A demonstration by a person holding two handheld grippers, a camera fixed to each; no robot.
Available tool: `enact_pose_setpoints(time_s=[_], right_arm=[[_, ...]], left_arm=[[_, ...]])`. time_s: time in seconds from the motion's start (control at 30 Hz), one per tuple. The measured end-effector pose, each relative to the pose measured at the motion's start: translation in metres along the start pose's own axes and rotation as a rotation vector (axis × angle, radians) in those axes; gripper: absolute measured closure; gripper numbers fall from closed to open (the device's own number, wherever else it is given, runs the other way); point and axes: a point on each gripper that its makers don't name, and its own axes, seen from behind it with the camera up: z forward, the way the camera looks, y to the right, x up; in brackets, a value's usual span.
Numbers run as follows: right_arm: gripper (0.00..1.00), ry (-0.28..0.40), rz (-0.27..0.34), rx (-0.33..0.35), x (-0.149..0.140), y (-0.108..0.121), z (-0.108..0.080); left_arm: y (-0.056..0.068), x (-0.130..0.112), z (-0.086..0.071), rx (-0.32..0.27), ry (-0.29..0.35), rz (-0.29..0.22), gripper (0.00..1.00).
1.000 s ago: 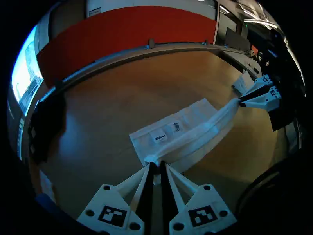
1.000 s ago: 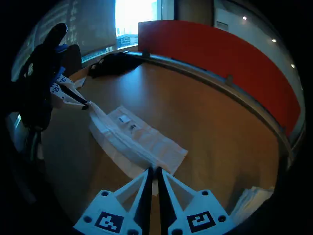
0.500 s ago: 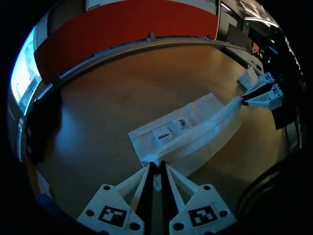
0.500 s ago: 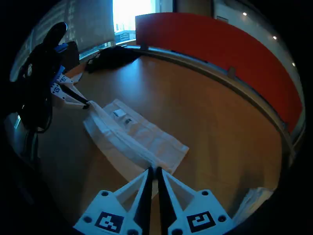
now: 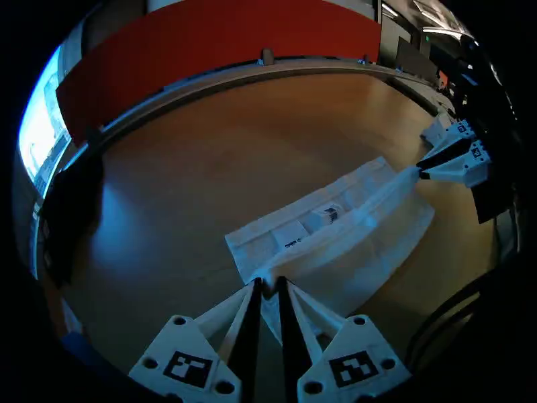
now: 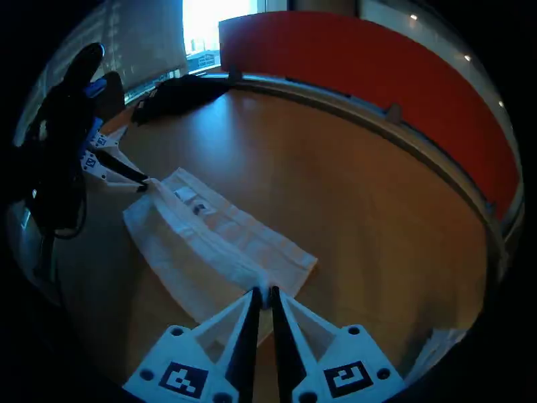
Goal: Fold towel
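Towel [image 5: 349, 235] between left gripper [image 5: 267, 285], right gripper [image 6: 263, 291]

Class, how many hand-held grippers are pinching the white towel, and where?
2. The left hand-held gripper pinches one end of the towel's lifted edge; the right hand-held gripper pinches the other end. No others seem hidden.

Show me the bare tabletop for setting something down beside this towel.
Free: the broad brown wooden table between the white cloth towel and the long red partition wall. Crowded: the near side, where the left claw and right claw pinch the towel's edge, and the window corner holding the black bag.
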Motion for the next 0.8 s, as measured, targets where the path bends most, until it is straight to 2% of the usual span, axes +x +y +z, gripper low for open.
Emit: enact_pose_setpoints(time_s=[0.33, 0.4, 0.53, 0.6, 0.67, 0.73, 0.8], right_arm=[[0.69, -0.017, 0.006, -0.039, -0.008, 0.014, 0.013], [0.69, -0.019, 0.008, -0.049, -0.009, 0.016, 0.015], [0.62, -0.021, 0.014, -0.068, -0.008, 0.023, 0.019], [0.58, -0.022, 0.015, -0.076, -0.007, 0.027, 0.021], [0.52, -0.019, 0.016, -0.083, -0.005, 0.029, 0.021], [0.48, -0.016, 0.018, -0.090, -0.002, 0.032, 0.021], [0.41, -0.013, 0.019, -0.098, 0.000, 0.035, 0.020]], left_arm=[[-0.008, -0.002, 0.013, 0.035, -0.005, -0.020, 0.67], [-0.010, -0.002, 0.015, 0.042, -0.007, -0.018, 0.61], [-0.013, 0.001, 0.017, 0.056, -0.008, -0.007, 0.51], [-0.016, 0.002, 0.018, 0.064, -0.009, -0.002, 0.37], [-0.020, 0.004, 0.018, 0.075, -0.007, 0.001, 0.33], [-0.024, 0.007, 0.018, 0.085, -0.003, 0.000, 0.22], [-0.028, 0.010, 0.017, 0.096, 0.003, -0.003, 0.18]])
